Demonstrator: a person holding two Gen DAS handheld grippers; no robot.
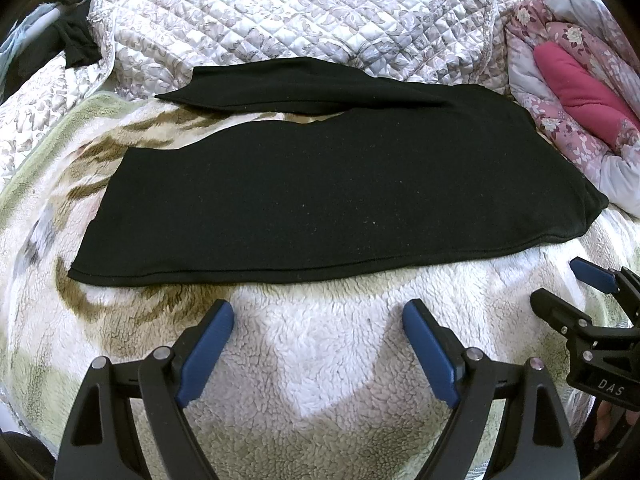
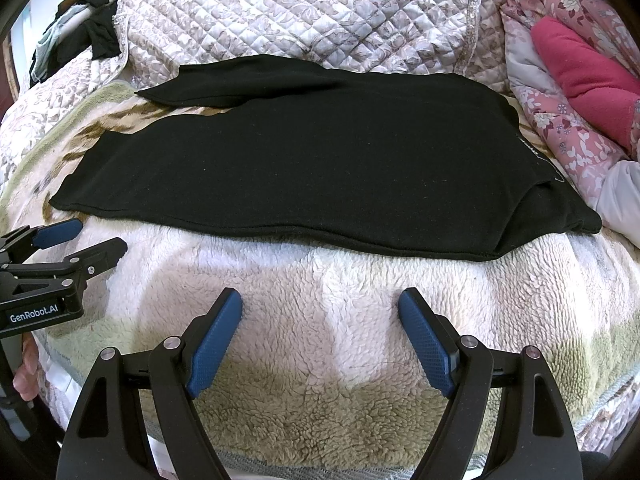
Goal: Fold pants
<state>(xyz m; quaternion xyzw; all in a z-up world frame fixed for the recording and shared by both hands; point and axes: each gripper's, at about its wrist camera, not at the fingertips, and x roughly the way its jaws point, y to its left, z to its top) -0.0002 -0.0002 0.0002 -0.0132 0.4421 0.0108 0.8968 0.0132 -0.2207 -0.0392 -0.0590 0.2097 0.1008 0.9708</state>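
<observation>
Black pants [image 1: 320,192] lie flat across a fleece blanket [image 1: 320,340], legs pointing left and waistband at the right; the far leg [image 1: 280,84] splays away from the near one. In the right wrist view the pants [image 2: 320,160] fill the middle, waistband corner at the right. My left gripper [image 1: 318,312] hovers open just short of the near hem, nothing between its blue pads. My right gripper [image 2: 320,300] is open too, a little short of the near edge. Each gripper shows in the other's view: the right one [image 1: 568,288] at the right, the left one [image 2: 80,240] at the left.
A quilted floral bedspread [image 1: 280,12] rises behind the pants. A pink floral quilt with a magenta cushion [image 1: 580,88] is bunched at the right. Dark clothes [image 1: 76,40] hang at the far left. A hand [image 2: 28,372] holds the left gripper's handle.
</observation>
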